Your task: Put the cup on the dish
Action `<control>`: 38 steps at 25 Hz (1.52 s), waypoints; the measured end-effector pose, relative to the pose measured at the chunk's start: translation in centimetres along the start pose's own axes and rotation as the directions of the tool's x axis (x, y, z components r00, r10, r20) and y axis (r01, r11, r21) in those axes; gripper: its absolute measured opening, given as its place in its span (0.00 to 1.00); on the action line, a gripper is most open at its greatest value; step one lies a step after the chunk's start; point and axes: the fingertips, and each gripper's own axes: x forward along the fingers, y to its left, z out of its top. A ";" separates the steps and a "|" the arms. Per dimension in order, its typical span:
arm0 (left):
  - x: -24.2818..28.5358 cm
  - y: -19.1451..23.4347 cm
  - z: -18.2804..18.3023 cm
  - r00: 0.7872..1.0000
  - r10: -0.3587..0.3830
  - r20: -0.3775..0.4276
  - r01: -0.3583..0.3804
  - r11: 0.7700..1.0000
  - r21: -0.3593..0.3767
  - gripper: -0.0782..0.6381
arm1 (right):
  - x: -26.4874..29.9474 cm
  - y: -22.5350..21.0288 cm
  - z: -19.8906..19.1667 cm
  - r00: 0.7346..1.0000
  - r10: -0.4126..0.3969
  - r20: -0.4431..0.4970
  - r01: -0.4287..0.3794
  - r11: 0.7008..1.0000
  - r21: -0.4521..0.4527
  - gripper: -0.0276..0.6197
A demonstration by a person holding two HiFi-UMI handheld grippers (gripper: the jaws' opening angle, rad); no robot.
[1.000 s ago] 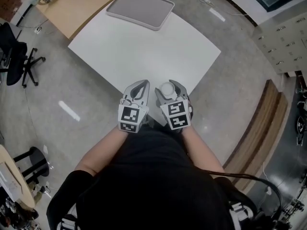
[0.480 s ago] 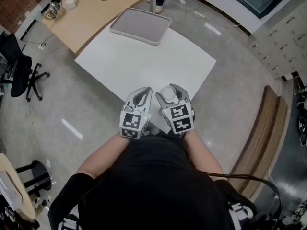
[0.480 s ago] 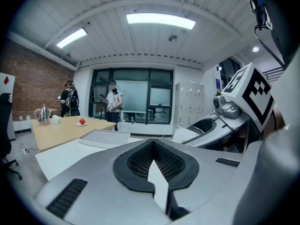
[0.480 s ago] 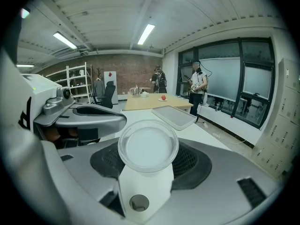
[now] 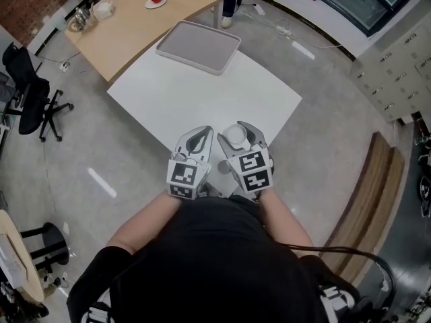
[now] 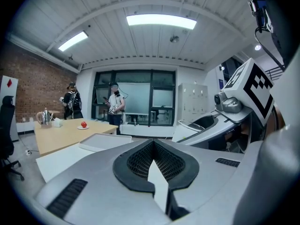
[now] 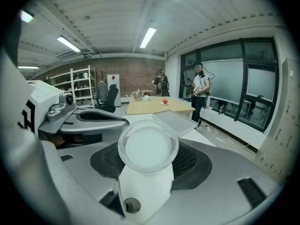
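The person is standing at the near corner of the white square table, holding both tools out side by side just over its edge. The right gripper is clamping a small white plastic cup with a clear round rim. Its jaws are pressing on the cup's sides, and the cup is sitting upright between them, mouth up. In the right gripper view the rim is facing the camera and the white body is dropping down between the dark ribbed pads.

The left gripper is carrying nothing. Its jaws are meeting at the tips, and only the hollow between the pads is showing in the left gripper view. The two grippers are hovering just beside each other without touching.

At the far end of the white table a flat grey rectangular tray with a raised pale rim is lying bare, well apart from the cup. Beyond it a light wooden table is carrying a little white plate with a red round thing on it. A black office chair is standing off to the left on the grey floor. Across the room two people are standing by the windows.
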 end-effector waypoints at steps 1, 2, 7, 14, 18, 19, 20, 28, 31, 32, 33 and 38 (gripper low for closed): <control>0.2 -0.1 0.2 1.000 0.005 0.000 -0.005 1.000 0.000 0.12 | 0.0 -0.2 0.2 1.000 0.008 0.003 -0.008 1.000 -0.001 0.44; 0.5 -0.1 0.4 1.000 0.011 -0.001 -0.011 1.000 0.000 0.12 | 0.0 -0.4 0.4 1.000 0.016 0.005 -0.016 1.000 -0.003 0.44; 1.9 -0.4 1.1 0.999 0.041 0.001 -0.041 0.999 0.007 0.12 | 0.2 -1.5 0.8 0.998 0.060 0.016 -0.060 0.998 -0.020 0.44; 2.9 0.0 1.9 0.997 0.075 0.000 -0.075 0.997 0.011 0.12 | 0.4 -1.6 1.9 0.992 0.122 0.037 -0.120 0.991 -0.049 0.44; 3.4 -0.3 2.4 0.995 0.099 0.015 -0.099 0.995 0.005 0.12 | 0.0 -2.6 2.2 0.989 0.136 0.050 -0.132 0.989 -0.067 0.44; 3.6 -0.3 2.5 0.994 0.104 0.019 -0.104 0.995 0.008 0.12 | 0.0 -2.8 2.3 0.989 0.137 0.053 -0.133 0.989 -0.071 0.44; 3.7 -0.2 2.5 0.994 0.110 0.022 -0.110 0.994 0.010 0.12 | 0.1 -3.0 2.3 0.989 0.139 0.056 -0.135 0.988 -0.075 0.44; 3.9 1.2 3.3 0.989 0.146 0.033 -0.146 0.989 0.009 0.12 | 0.3 -3.3 2.6 0.987 0.151 0.048 -0.147 0.986 -0.074 0.44; 4.4 2.1 3.6 0.989 0.140 0.043 -0.140 0.990 0.004 0.12 | 1.0 -3.5 3.1 0.988 0.148 0.051 -0.144 0.987 -0.063 0.44; 4.6 2.4 3.5 0.990 0.137 0.042 -0.137 0.991 0.001 0.12 | 1.3 -3.6 3.2 0.988 0.145 0.050 -0.142 0.988 -0.058 0.44; 4.8 2.7 3.3 0.990 0.133 0.038 -0.133 0.991 0.000 0.12 | 1.6 -3.7 3.3 0.989 0.140 0.048 -0.138 0.989 -0.052 0.44; 5.4 4.2 3.9 0.992 0.120 0.030 -0.120 0.993 -0.002 0.12 | 2.5 -4.1 4.4 0.992 0.120 0.050 -0.118 0.992 -0.042 0.44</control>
